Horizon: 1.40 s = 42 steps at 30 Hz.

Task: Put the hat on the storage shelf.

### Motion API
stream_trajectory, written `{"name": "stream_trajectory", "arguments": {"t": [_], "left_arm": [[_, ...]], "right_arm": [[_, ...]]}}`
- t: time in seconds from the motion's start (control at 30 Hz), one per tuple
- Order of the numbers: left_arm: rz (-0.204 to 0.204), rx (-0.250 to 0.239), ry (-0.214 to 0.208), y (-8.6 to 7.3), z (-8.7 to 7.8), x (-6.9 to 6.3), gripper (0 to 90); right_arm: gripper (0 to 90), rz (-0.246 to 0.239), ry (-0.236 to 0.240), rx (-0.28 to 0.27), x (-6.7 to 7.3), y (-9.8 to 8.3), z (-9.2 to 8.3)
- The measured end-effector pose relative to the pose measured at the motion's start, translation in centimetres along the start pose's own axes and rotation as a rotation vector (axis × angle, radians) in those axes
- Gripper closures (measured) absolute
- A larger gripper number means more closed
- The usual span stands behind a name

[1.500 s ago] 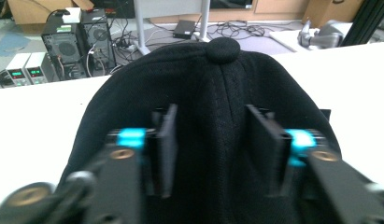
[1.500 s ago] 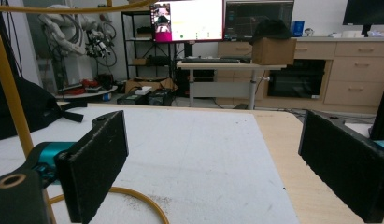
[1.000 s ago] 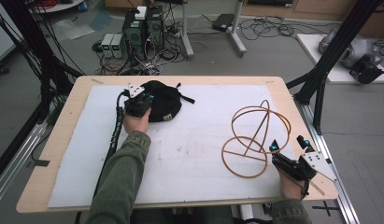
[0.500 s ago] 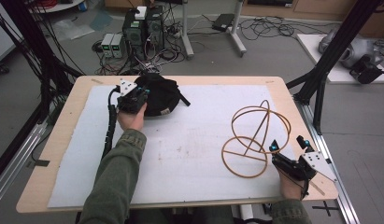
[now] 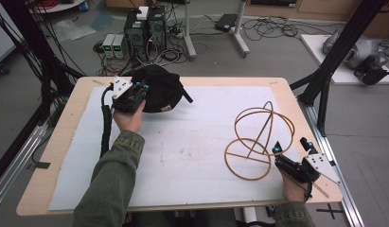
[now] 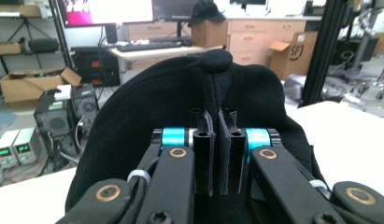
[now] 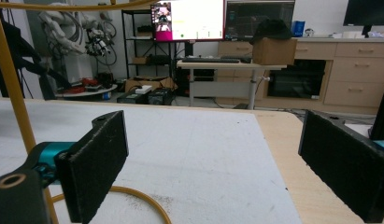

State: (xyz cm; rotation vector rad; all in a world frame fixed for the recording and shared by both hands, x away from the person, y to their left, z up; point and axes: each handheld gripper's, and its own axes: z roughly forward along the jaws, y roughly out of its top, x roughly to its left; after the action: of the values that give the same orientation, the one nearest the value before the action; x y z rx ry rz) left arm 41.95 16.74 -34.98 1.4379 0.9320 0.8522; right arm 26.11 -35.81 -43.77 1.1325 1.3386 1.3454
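**A:** Start close to you; what does your right hand have?

**B:** My right hand-held gripper (image 5: 290, 150) sits at the near right corner of the surface (image 5: 69, 118), just beside the wire stand (image 5: 258, 137), on its near right side; its jaws stand wide apart with nothing between them; in the right gripper view one yellow rod of the wire stand (image 7: 12, 93) rises just left of my left pad, and its base ring curves along the white mat (image 5: 192, 156) beneath.

**A:** And farther out from the stand?

**B:** Well apart from it, toward the far left of the mat, my left hand-held gripper (image 5: 140, 88) is clamped on the black cap (image 5: 161, 87); in the left gripper view a fold of the cap's (image 6: 180, 93) fabric is pinched tight between my jaws, and the crown bulges up beyond them with its top button showing.

**A:** Is the cap on the surface?

**B:** Its far side hangs near the far edge; whether it touches the mat I cannot tell.
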Motion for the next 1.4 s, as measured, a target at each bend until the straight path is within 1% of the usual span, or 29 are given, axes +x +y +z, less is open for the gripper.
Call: {"name": "stream_trajectory", "arguments": {"t": [0.07, 0.17, 0.23, 0.37, 0.47, 0.53, 0.6, 0.67, 0.7, 0.77, 0.83, 0.9, 0.93, 1.03, 1.1, 1.23, 1.33, 1.4], "left_arm": [[0.004, -0.015, -0.010, 0.5, -0.3, -0.1, 85.8], [0.035, -0.033, -0.029, 1.2, -0.6, -0.6, 85.8], [0.041, -0.051, -0.045, 1.7, -0.8, -1.0, 85.8], [0.052, -0.085, -0.097, 2.7, -1.2, -2.2, 85.7], [0.051, -0.115, -0.139, 3.4, -1.4, -3.2, 85.7], [0.064, -0.131, -0.166, 3.9, -1.5, -3.8, 85.7], [0.080, -0.138, -0.183, 4.4, -1.6, -4.5, 85.7], [0.086, -0.157, -0.210, 5.1, -1.7, -5.1, 85.7], [0.086, -0.157, -0.210, 5.1, -1.7, -5.1, 85.7], [0.080, -0.165, -0.226, 5.4, -1.7, -5.5, 85.7], [0.084, -0.175, -0.238, 5.6, -1.8, -5.7, 85.7], [0.079, -0.192, -0.248, 5.9, -2.0, -6.0, 85.7], [0.079, -0.192, -0.248, 5.9, -2.0, -6.0, 85.7], [0.065, -0.200, -0.267, 6.2, -2.1, -6.2, 85.7], [0.053, -0.216, -0.288, 6.4, -2.4, -6.4, 85.7], [0.045, -0.244, -0.321, 7.0, -2.8, -7.0, 85.6], [0.034, -0.264, -0.358, 7.4, -3.0, -7.6, 85.6], [0.036, -0.274, -0.379, 7.7, -3.1, -8.1, 85.6]], "right_arm": [[7.4, 0.005, -0.002, 0.000, 0.0, 0.0, 0.0], [7.4, 0.004, -0.004, -0.005, 0.0, 0.0, 0.0], [7.4, 0.003, -0.005, -0.002, 0.0, 0.0, 0.0], [7.4, 0.004, -0.005, -0.006, 0.0, 0.0, 0.0], [7.4, 0.005, -0.007, -0.004, 0.0, 0.0, 0.0], [7.4, 0.006, -0.007, -0.004, 0.0, 0.0, -0.1], [7.4, 0.008, -0.008, -0.001, 0.0, 0.0, -0.1], [7.4, 0.012, -0.008, -0.001, 0.0, 0.0, -0.1], [7.4, 0.012, -0.010, -0.005, -0.1, 0.0, -0.1], [7.4, 0.010, -0.011, -0.001, -0.1, 0.0, -0.2], [7.4, 0.008, -0.010, -0.006, -0.2, 0.0, -0.2], [7.4, 0.009, -0.009, -0.007, -0.2, 0.0, -0.2], [7.4, 0.009, -0.009, -0.007, -0.2, 0.0, -0.2], [7.4, 0.008, -0.008, -0.007, -0.2, 0.0, -0.2], [7.4, 0.009, -0.009, -0.006, -0.2, 0.0, -0.2], [7.4, 0.008, -0.009, -0.006, -0.2, 0.0, -0.2], [7.4, 0.010, -0.008, -0.006, -0.1, 0.1, -0.2], [7.4, 0.009, -0.007, -0.006, -0.1, 0.1, -0.2]]}}
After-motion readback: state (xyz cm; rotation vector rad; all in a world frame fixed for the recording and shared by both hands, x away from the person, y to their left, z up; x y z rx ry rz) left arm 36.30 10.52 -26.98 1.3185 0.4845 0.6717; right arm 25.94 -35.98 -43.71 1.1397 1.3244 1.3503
